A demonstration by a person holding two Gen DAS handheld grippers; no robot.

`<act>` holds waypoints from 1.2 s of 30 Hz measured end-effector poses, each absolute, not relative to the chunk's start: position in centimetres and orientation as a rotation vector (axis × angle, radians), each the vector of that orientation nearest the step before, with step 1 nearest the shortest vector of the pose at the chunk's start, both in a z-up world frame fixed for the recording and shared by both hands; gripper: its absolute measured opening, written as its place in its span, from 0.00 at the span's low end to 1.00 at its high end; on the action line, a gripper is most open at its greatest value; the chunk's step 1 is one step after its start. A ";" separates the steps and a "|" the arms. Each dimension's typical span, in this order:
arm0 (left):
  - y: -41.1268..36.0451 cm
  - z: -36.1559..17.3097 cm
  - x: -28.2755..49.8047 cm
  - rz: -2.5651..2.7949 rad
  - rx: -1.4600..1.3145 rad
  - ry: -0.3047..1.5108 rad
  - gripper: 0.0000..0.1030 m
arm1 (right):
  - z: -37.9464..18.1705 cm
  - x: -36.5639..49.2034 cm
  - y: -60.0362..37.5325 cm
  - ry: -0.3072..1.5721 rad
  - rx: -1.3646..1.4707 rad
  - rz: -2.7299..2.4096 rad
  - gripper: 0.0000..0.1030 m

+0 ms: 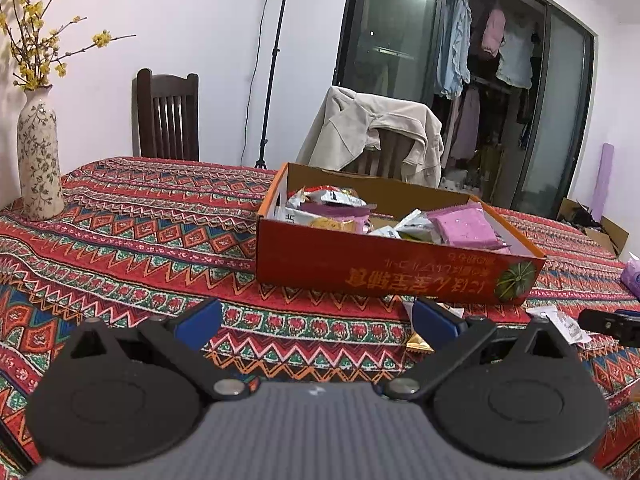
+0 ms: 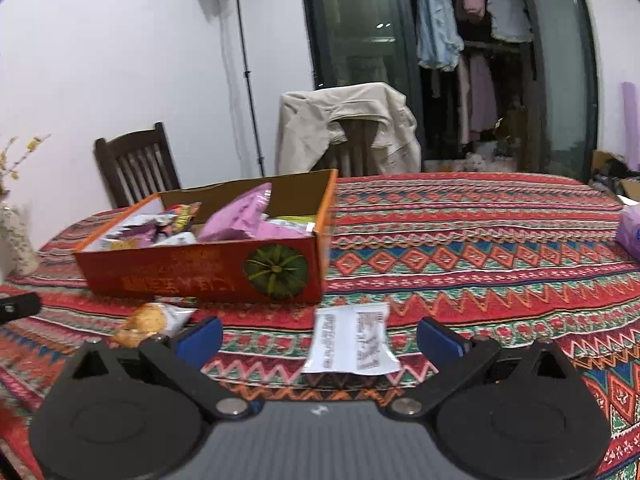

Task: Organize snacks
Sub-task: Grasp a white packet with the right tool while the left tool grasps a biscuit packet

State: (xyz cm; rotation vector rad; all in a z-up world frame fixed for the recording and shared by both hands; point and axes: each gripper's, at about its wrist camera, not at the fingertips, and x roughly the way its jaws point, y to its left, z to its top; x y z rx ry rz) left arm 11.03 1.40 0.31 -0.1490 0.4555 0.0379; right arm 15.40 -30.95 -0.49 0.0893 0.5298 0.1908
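An orange cardboard box [image 1: 384, 268] [image 2: 180, 272] with a pumpkin picture sits on the patterned tablecloth, holding several snack packets, among them a pink one [image 1: 466, 228] [image 2: 240, 220]. My left gripper [image 1: 318, 322] is open over bare cloth just in front of the box. My right gripper [image 2: 320, 340] is open too, with a white snack packet [image 2: 352, 340] lying on the cloth between its fingers. A packet showing a biscuit [image 2: 150, 322] lies by the right gripper's left finger. Beside the left gripper's right finger a gold packet corner [image 1: 418, 342] peeks out.
A flowered vase [image 1: 38, 156] with yellow blossoms stands at the table's left edge. Two chairs [image 1: 168, 116] stand behind the table, one draped with a beige jacket [image 1: 372, 128]. A purple pack [image 2: 630, 234] lies at the right. A light stand [image 2: 244, 68] rises by the wall.
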 end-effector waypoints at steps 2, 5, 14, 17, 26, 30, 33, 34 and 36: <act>1.5 0.1 11.1 0.029 -0.153 0.456 1.00 | -1.2 15.7 -31.0 0.546 0.093 0.182 1.00; 1.7 -0.1 11.0 0.030 -0.153 0.454 1.00 | -1.9 16.1 -31.0 0.566 0.091 0.180 1.00; 2.0 -0.7 11.2 0.012 -0.180 0.484 1.00 | -1.3 16.5 -30.2 0.617 0.041 0.158 1.00; 1.9 -0.8 11.2 0.014 -0.181 0.490 1.00 | -0.7 18.0 -30.1 0.664 0.024 0.136 1.00; 2.2 -1.1 11.5 0.034 -0.194 0.505 1.00 | -3.1 22.7 -30.1 0.767 0.106 0.051 0.78; 2.1 -1.2 11.5 0.034 -0.185 0.508 1.00 | -3.5 21.9 -29.4 0.737 0.041 0.041 0.59; 2.1 -1.2 11.5 0.037 -0.188 0.504 1.00 | -3.6 21.4 -29.1 0.706 0.021 0.047 0.48; 2.1 -1.2 11.5 0.038 -0.190 0.503 1.00 | -3.6 21.3 -29.1 0.701 0.015 0.049 0.48; 2.2 -1.2 11.5 0.039 -0.194 0.502 1.00 | -3.6 21.1 -29.0 0.690 0.008 0.050 0.45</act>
